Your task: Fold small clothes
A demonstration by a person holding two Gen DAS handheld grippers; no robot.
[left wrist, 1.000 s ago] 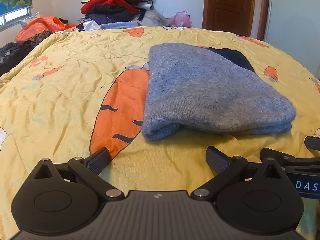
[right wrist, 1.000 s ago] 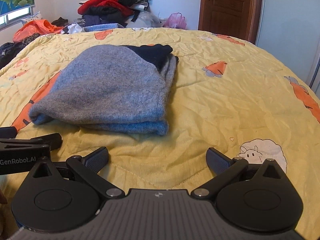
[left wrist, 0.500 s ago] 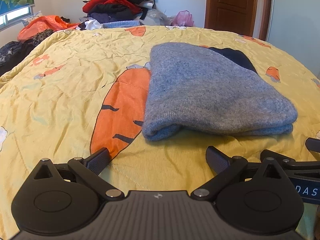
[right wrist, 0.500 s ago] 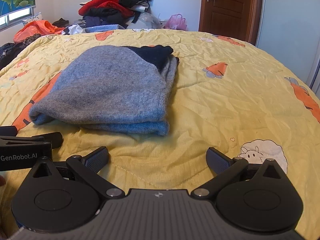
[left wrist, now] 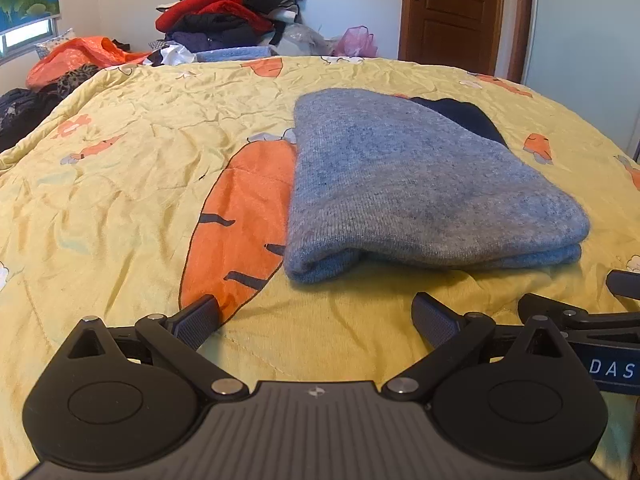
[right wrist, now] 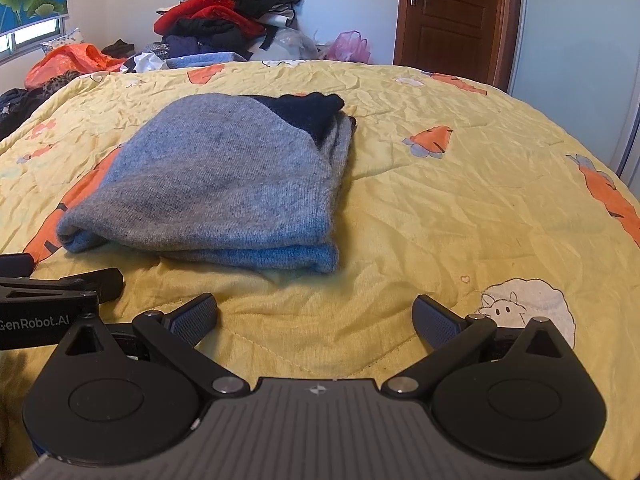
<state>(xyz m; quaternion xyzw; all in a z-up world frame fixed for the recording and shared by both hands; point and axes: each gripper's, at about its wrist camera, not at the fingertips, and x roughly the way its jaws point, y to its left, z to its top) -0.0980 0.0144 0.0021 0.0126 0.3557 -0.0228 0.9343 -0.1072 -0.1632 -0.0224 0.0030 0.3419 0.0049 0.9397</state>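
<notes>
A grey knit garment (left wrist: 408, 184) lies folded flat on the yellow carrot-print bedspread (left wrist: 120, 200), with a dark navy part (left wrist: 460, 116) showing at its far end. It also shows in the right wrist view (right wrist: 224, 184). My left gripper (left wrist: 316, 316) is open and empty, just in front of the garment's near edge. My right gripper (right wrist: 316, 316) is open and empty, in front of the garment's near right corner. Each gripper's side shows at the edge of the other's view: the right gripper (left wrist: 580, 320) and the left gripper (right wrist: 60, 296).
A pile of red, black and blue clothes (left wrist: 228, 16) sits beyond the bed's far edge, with orange fabric (left wrist: 80, 56) at the far left. A brown wooden door (left wrist: 452, 12) and a pale wall stand at the back right.
Both grippers have drawn back slightly and tilted a little lower. The garment lies as before and both grippers stay open.
</notes>
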